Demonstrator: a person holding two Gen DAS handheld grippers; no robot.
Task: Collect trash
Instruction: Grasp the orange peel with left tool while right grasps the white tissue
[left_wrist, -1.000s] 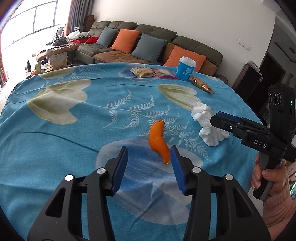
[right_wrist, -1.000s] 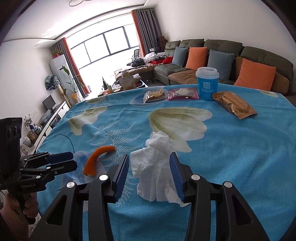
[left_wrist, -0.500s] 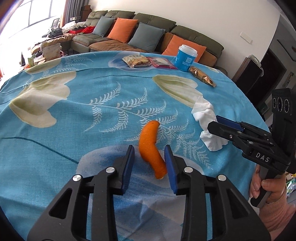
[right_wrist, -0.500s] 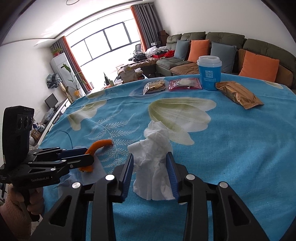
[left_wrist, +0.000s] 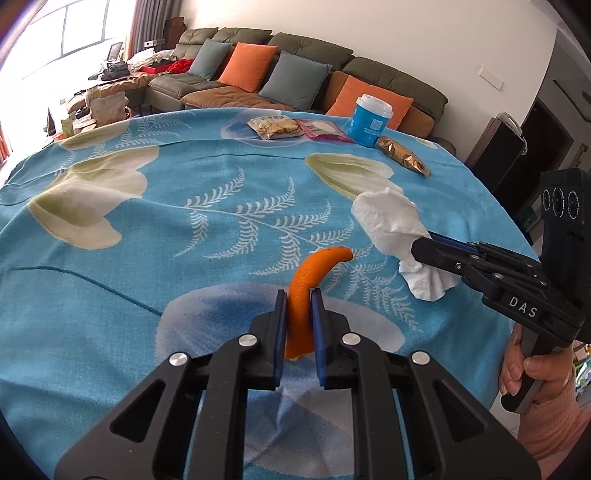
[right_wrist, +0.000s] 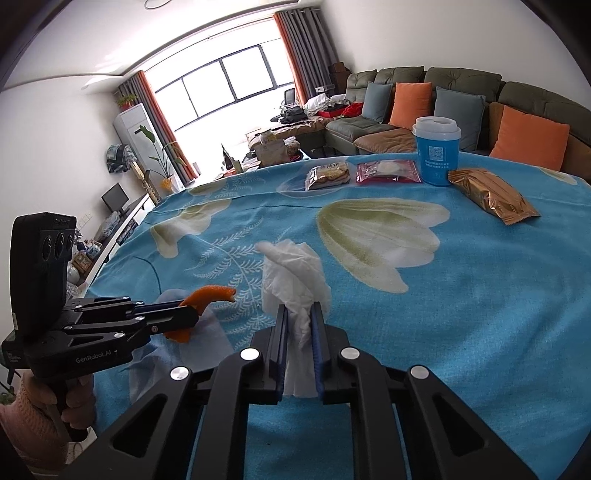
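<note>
Near the table's front edge, we pinch two pieces of trash.

From the left wrist we see our left gripper with its jaws closing on the orange peel, blue pads pressed to both sides, the peel's tip curling up over the blue flowered tablecloth; toward the right edge our right gripper bites the white tissue. From the right wrist we see that gripper pressed together on the tissue, while the left gripper holds the peel toward the left edge. Along the far edge stand a blue cup and snack packets.
</note>
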